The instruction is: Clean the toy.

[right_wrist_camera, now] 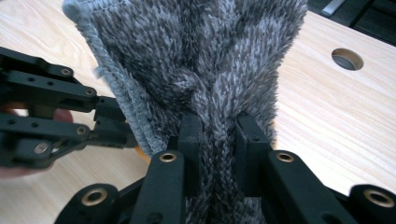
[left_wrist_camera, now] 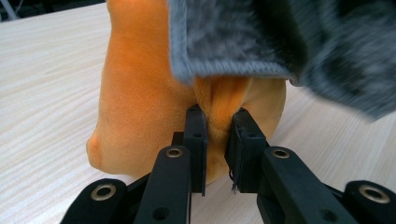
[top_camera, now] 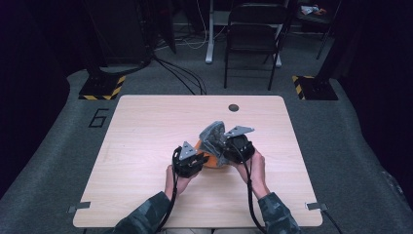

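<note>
An orange plush object [top_camera: 211, 160] lies near the middle of the wooden table [top_camera: 146, 126], partly covered by a grey fuzzy cloth [top_camera: 213, 135]. My left gripper [top_camera: 200, 160] comes at it from the left. In the left gripper view, that gripper [left_wrist_camera: 219, 126] is shut on a fold of the orange plush [left_wrist_camera: 135, 93], with the grey cloth [left_wrist_camera: 280, 37] hanging just above. My right gripper [top_camera: 227, 146] holds the cloth up from the right. In the right gripper view, it [right_wrist_camera: 219, 128] pinches a bunched ridge of grey cloth [right_wrist_camera: 196, 56], and the left gripper [right_wrist_camera: 116, 126] shows at the left.
A round cable hole [top_camera: 234, 107] sits near the table's far edge. A black folding chair [top_camera: 253, 34] and stands with cables are on the floor beyond. Bare tabletop lies left, right and in front of the hands.
</note>
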Action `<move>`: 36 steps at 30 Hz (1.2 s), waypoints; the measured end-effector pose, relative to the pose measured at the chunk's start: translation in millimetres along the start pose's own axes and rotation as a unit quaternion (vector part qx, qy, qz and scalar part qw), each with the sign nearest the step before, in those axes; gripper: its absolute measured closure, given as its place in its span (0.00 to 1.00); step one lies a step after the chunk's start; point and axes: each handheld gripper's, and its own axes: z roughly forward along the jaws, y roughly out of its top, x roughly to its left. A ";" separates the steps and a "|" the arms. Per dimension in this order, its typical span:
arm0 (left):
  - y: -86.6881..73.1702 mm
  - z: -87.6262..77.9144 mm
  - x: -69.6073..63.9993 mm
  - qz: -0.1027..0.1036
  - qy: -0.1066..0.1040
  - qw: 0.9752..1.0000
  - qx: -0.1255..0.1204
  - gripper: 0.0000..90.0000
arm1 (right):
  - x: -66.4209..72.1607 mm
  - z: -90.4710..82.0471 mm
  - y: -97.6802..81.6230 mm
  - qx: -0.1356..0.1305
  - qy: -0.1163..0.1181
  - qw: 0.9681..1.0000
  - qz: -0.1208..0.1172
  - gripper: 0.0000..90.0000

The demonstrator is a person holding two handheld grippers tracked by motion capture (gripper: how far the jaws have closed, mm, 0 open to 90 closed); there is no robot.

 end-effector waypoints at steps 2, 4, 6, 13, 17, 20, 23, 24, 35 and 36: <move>-2.0 1.6 1.6 0.004 0.002 1.000 0.004 0.87 | 3.3 7.0 -2.9 0.006 -0.011 1.000 -0.004 0.83; -2.3 2.5 3.1 0.005 0.001 1.000 0.008 0.87 | 4.1 9.9 -4.2 0.009 -0.018 1.000 -0.013 0.83; -2.6 3.3 4.1 0.008 0.003 1.000 0.010 0.87 | 3.7 10.8 -4.8 0.010 -0.022 0.999 -0.021 0.84; -4.6 5.2 11.1 0.002 0.005 1.000 0.014 0.87 | -5.9 17.1 -11.5 0.035 -0.031 0.999 -0.008 0.84; -5.0 5.6 13.5 0.006 0.005 1.000 0.017 0.87 | -12.5 20.5 -15.3 0.044 -0.030 0.999 -0.005 0.84; -5.5 6.2 14.8 0.002 0.005 1.000 0.015 0.87 | -16.4 22.5 -17.5 0.052 -0.032 0.998 -0.007 0.84; -5.8 6.5 15.3 0.001 0.004 1.000 0.014 0.87 | -20.4 25.6 -20.5 0.063 -0.034 0.997 -0.003 0.84; -5.8 6.4 15.9 0.001 0.002 1.000 0.015 0.87 | -22.2 26.2 -21.5 0.065 -0.032 0.997 0.001 0.84; -5.8 6.8 17.2 0.003 0.001 1.000 0.015 0.86 | -36.9 40.3 -36.7 0.106 -0.044 0.993 0.019 0.84; -5.9 6.8 17.2 0.001 0.001 1.000 0.015 0.86 | -38.2 42.6 -38.9 0.111 -0.044 0.993 0.021 0.84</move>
